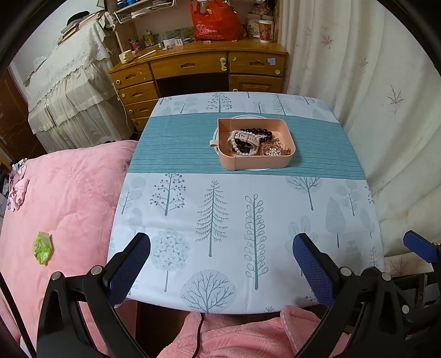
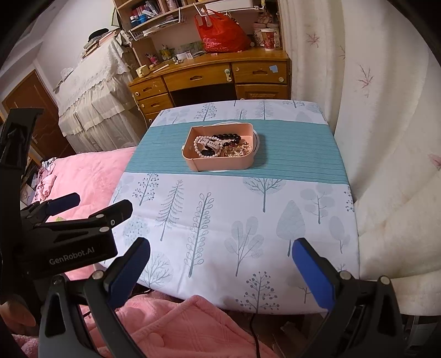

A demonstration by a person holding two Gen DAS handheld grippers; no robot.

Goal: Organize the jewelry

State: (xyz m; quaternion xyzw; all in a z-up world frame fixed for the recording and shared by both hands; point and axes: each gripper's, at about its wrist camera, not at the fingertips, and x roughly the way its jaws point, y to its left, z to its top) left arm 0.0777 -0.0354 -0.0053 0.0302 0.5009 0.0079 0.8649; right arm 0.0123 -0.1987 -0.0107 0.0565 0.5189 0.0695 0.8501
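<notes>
A pink tray [image 1: 259, 162] [image 2: 220, 164] stands on the teal stripe of the small table, on a white round plate [image 1: 215, 137]. In it lie a white pearl bracelet [image 1: 237, 143] [image 2: 199, 148], a black bead bracelet [image 1: 261, 132] [image 2: 227, 136], a white watch strap [image 1: 249, 137] and gold jewelry [image 1: 273, 150] [image 2: 234, 151]. My left gripper [image 1: 222, 245] is open and empty over the table's near edge. My right gripper [image 2: 220, 247] is open and empty too, near the same edge. The left gripper's body [image 2: 74, 236] shows at the left of the right wrist view.
The table carries a tree-print cloth [image 1: 220, 220]. A pink bed [image 1: 63, 198] lies left with a green wrapper [image 1: 42, 247]. A white curtain [image 1: 372, 82] hangs right. A wooden desk [image 1: 198, 63] with a red bag [image 1: 216, 22] stands behind.
</notes>
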